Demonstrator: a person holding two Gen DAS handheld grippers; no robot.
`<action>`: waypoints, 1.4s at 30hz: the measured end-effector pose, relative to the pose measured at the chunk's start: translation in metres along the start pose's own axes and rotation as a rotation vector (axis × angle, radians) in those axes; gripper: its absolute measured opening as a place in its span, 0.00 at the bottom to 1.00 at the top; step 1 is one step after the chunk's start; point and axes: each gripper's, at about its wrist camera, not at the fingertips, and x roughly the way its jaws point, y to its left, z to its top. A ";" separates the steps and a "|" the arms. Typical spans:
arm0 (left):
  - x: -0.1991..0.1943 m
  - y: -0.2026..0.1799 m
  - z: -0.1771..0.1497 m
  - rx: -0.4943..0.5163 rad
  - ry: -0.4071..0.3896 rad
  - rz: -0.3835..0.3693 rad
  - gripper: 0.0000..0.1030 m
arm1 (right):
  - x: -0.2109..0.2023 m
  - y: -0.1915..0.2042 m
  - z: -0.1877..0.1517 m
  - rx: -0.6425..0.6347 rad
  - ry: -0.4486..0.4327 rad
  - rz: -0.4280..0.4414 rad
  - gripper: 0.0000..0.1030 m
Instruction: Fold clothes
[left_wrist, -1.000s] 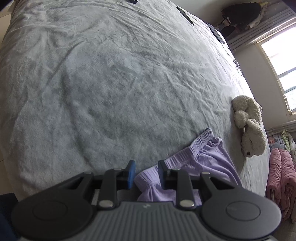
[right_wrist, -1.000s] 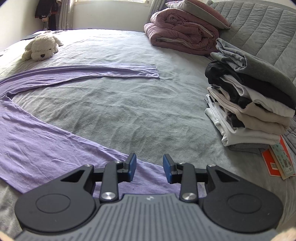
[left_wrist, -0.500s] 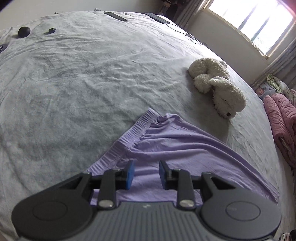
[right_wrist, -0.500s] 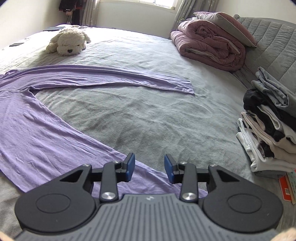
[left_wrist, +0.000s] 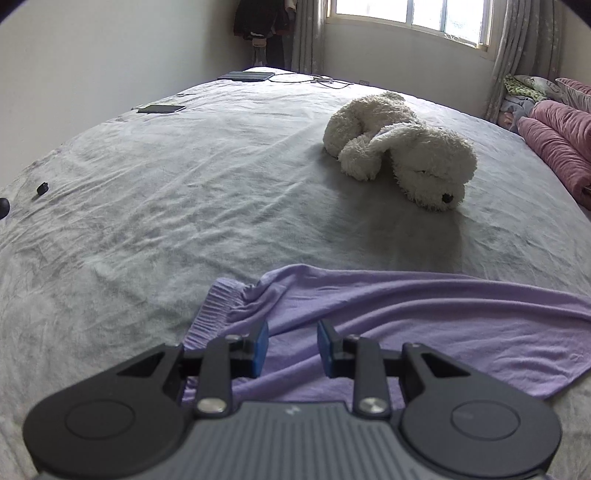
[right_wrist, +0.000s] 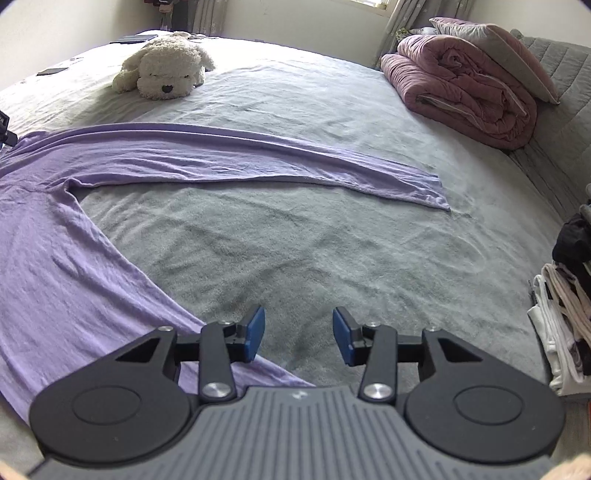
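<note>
Since the earlier frame, the left gripper (left_wrist: 291, 345) has swung toward the plush dog (left_wrist: 399, 147), fingers parted, ungripped, above the purple trousers (right_wrist: 55, 258) spread on the bed (right_wrist: 314, 240). Right gripper (right_wrist: 298, 334) opening, empty.

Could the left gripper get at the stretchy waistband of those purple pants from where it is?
Probably yes. The left gripper hangs over the purple pants, jaws apart and empty, and the waistband lies just beside its fingers with nothing covering it.
</note>
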 end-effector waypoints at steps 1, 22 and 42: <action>0.004 -0.002 0.000 0.002 0.009 0.002 0.28 | 0.006 0.000 0.005 0.017 0.012 0.010 0.44; 0.041 -0.014 0.002 0.034 0.051 0.069 0.29 | 0.086 -0.028 0.062 0.110 0.025 0.079 0.63; 0.058 0.101 0.050 -0.353 0.078 -0.078 0.31 | 0.094 -0.059 0.058 0.175 -0.001 0.078 0.69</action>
